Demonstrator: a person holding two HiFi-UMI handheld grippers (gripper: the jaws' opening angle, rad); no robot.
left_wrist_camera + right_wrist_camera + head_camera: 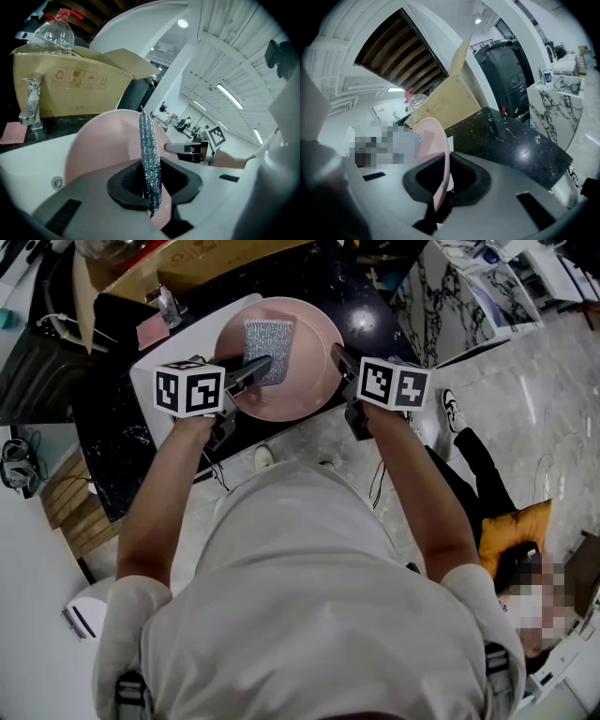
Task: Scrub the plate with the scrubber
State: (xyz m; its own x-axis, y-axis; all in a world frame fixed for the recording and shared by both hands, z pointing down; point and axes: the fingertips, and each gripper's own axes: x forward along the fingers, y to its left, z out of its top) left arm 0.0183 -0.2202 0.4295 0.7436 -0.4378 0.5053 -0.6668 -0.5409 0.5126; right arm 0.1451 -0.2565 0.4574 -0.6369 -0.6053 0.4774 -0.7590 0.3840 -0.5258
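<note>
A pink round plate (309, 352) is held up over the black counter. My right gripper (339, 360) is shut on its right rim; in the right gripper view the plate's edge (440, 154) runs between the jaws. My left gripper (255, 366) is shut on a silver sparkly scrubber (268, 348) that lies flat against the plate's face. In the left gripper view the scrubber (150, 159) stands edge-on between the jaws, with the plate (101, 143) behind it and the right gripper (194, 149) beyond.
A black marble counter (112, 427) lies under the plate. A cardboard box (70, 84) with a clear bottle (54, 33) on top stands at the back, beside a metal faucet (30, 103). A dark bin (506, 70) and a white marble block (562, 103) stand to the right.
</note>
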